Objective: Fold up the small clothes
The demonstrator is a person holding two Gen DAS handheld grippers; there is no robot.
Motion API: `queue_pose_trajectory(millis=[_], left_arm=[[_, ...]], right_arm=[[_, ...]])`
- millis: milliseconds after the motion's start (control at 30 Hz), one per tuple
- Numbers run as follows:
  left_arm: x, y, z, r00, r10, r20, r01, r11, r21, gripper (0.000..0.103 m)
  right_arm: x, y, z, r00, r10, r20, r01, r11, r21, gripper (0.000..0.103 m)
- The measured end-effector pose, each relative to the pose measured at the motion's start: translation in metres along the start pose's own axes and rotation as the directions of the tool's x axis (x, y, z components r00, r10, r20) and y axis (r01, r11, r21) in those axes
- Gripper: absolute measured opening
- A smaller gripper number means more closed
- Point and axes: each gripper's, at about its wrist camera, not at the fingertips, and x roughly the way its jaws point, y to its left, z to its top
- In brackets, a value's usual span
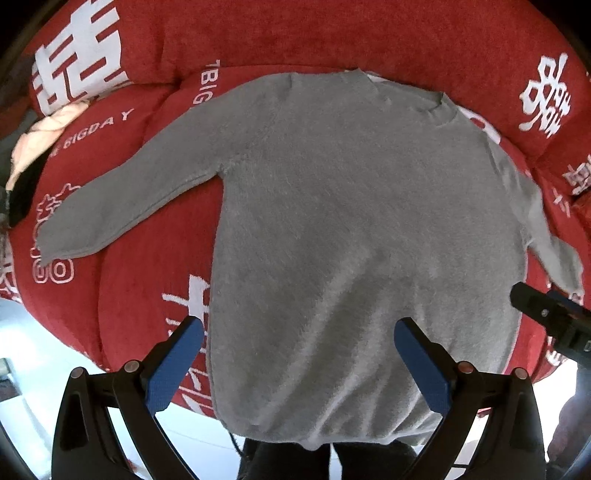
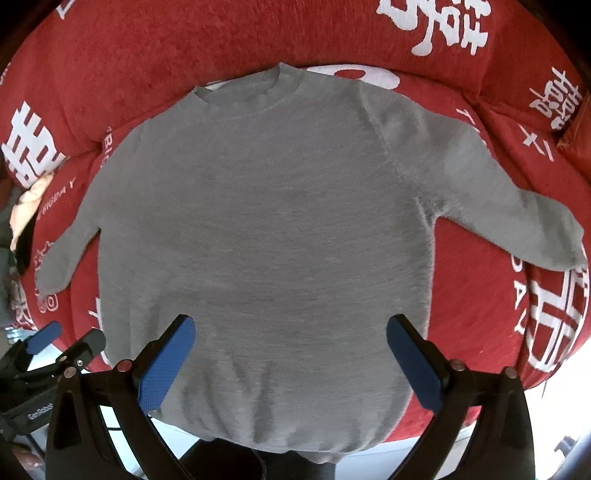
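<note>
We see the grey sweater (image 1: 332, 240) spread flat on the red sofa (image 1: 369, 37), collar toward the backrest, hem overhanging the front edge. The left claw (image 1: 299, 332) and right claw (image 2: 291, 328) hover above the hem, both spread wide and gripping nothing.

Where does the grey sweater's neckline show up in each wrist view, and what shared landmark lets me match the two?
Left wrist view: the neckline sits at the top, right of centre.
Right wrist view: the neckline sits at the top, left of centre.
Shared landmark: the grey sweater lies flat on a red cover with white lettering, hem toward both cameras.
</note>
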Motion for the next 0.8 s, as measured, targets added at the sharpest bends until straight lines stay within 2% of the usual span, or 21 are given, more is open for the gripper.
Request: queue_pose_trajectory(millis=[167,300,367,433,533,567,633,667,733,767,800], left_arm=[[0.002,0.026,0.007,0.998,-0.054,0.014,0.054,0.997,-0.050,0.103],[0.010,0.060,0.012,0.996,-0.085,0.026,0.088,0.987,-0.131,0.103],[0.016,0.083,0.015,0.992,-0.115,0.047,0.122,0.973,-0.196,0.103],[0.023,0.116,0.018,0.986,-0.146,0.085,0.164,0.942,-0.293,0.103],[0.036,0.177,0.017,0.971,-0.167,0.174,0.227,0.871,-0.436,0.103],[0.044,0.205,0.014,0.963,-0.173,0.209,0.256,0.830,-0.495,0.103],[0.056,0.240,0.011,0.951,-0.181,0.252,0.296,0.771,-0.563,0.103],[0.067,0.263,0.008,0.942,-0.186,0.279,0.322,0.730,-0.602,0.103],[0.083,0.287,0.006,0.930,-0.204,0.306,0.360,0.675,-0.644,0.103],[0.096,0.300,0.005,0.921,-0.221,0.322,0.386,0.637,-0.667,0.103],[0.103,0.308,0.005,0.916,-0.232,0.328,0.400,0.616,-0.679,0.103]], right_arm=[[0.006,0.019,0.006,1.000,-0.001,-0.014,0.001,1.000,-0.007,0.103],[0.016,0.046,0.013,1.000,-0.002,-0.030,0.001,0.999,-0.052,0.103],[0.020,0.061,0.016,0.999,0.012,-0.038,-0.015,0.997,-0.074,0.103],[0.025,0.078,0.019,0.999,0.026,-0.044,-0.030,0.995,-0.097,0.103],[0.029,0.100,0.020,0.997,0.060,-0.047,-0.066,0.990,-0.125,0.103],[0.030,0.107,0.020,0.996,0.069,-0.047,-0.075,0.988,-0.134,0.103],[0.031,0.120,0.019,0.996,0.080,-0.043,-0.085,0.984,-0.155,0.103],[0.032,0.126,0.018,0.996,0.080,-0.041,-0.086,0.982,-0.170,0.103],[0.035,0.136,0.017,0.996,0.082,-0.041,-0.089,0.977,-0.194,0.103],[0.037,0.140,0.016,0.996,0.082,-0.047,-0.090,0.975,-0.203,0.103],[0.041,0.143,0.015,0.995,0.082,-0.057,-0.092,0.974,-0.209,0.103]])
